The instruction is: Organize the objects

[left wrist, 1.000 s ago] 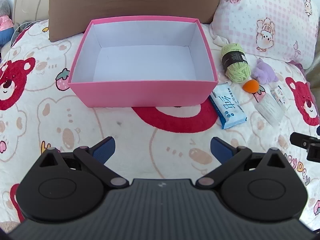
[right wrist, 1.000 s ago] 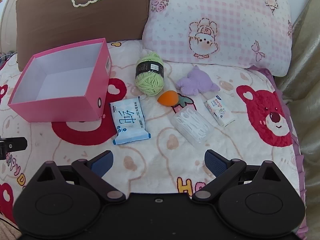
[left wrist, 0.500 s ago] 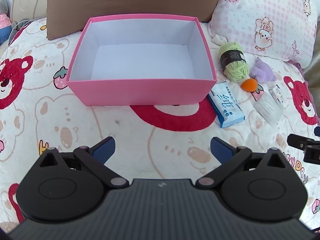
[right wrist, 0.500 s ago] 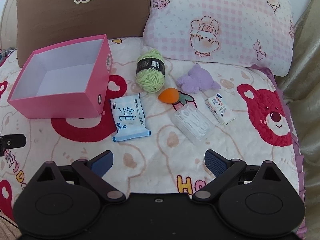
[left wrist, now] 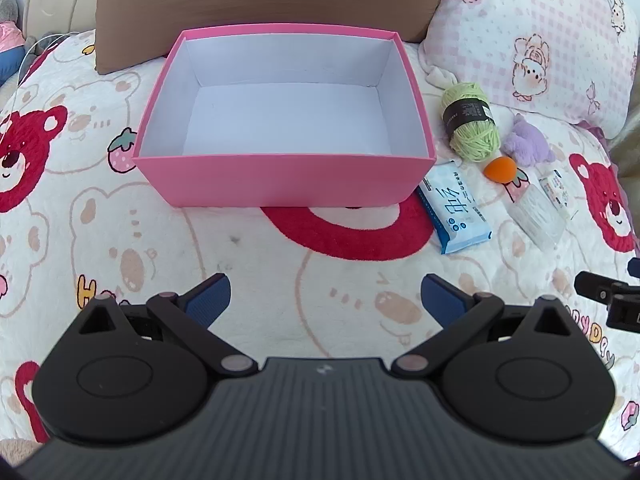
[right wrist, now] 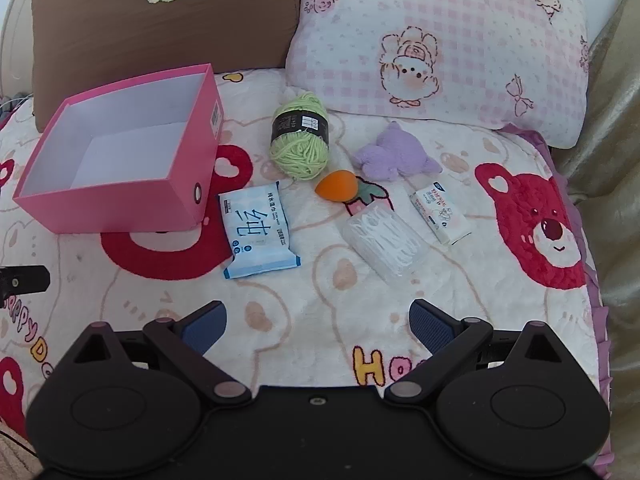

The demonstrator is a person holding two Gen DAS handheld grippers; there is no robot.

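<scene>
An empty pink box (left wrist: 280, 178) (right wrist: 120, 210) with a white inside sits on the bear-print blanket. To its right lie a blue wet-wipe pack (right wrist: 258, 230) (left wrist: 454, 210), a green yarn ball (right wrist: 300, 142) (left wrist: 472, 122), an orange sponge egg (right wrist: 336, 186) (left wrist: 500, 169), a purple plush (right wrist: 392, 154) (left wrist: 526, 142), a clear pack of white picks (right wrist: 384, 242) (left wrist: 536, 220) and a small white box (right wrist: 440, 218) (left wrist: 556, 194). My left gripper (left wrist: 324, 298) is open and empty, in front of the pink box. My right gripper (right wrist: 318, 322) is open and empty, in front of the small items.
A brown cushion (right wrist: 160, 28) and a pink checked pillow (right wrist: 440, 48) lean behind the objects. The bed's frilled right edge (right wrist: 600, 320) borders a beige cover. The other gripper's tip shows at the right edge of the left wrist view (left wrist: 600, 288).
Both grippers have drifted slightly; the box and items sit a little lower in the views. Nothing was grasped or moved.
</scene>
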